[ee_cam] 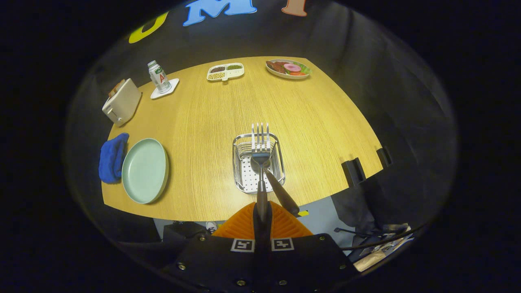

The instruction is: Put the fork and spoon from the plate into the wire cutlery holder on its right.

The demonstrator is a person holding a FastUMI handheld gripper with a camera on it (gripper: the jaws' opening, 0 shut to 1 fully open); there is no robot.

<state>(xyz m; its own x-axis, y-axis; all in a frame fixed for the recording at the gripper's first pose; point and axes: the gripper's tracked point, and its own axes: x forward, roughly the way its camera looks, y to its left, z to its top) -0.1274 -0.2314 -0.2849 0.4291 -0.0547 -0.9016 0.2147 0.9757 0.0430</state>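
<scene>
Protruding from hand-held gripper (262, 215): fork (260, 142), spoon (268, 175).

Mount: rides on the tongs (262, 221), looking forward along the two fingers.
Facing: steeply down from above the near edge of the tabletop (211, 114).
Nearness: cutlery holder (259, 162) close ahead; toaster (121, 101) and food plate (288, 69) far across.

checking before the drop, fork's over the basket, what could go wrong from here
1. The tongs grip the fork by its handle, tines pointing away over the wire cutlery holder; it may tip out rather than stand.
2. The spoon already leans out over the holder's near rim; the fork could knock it.
</scene>
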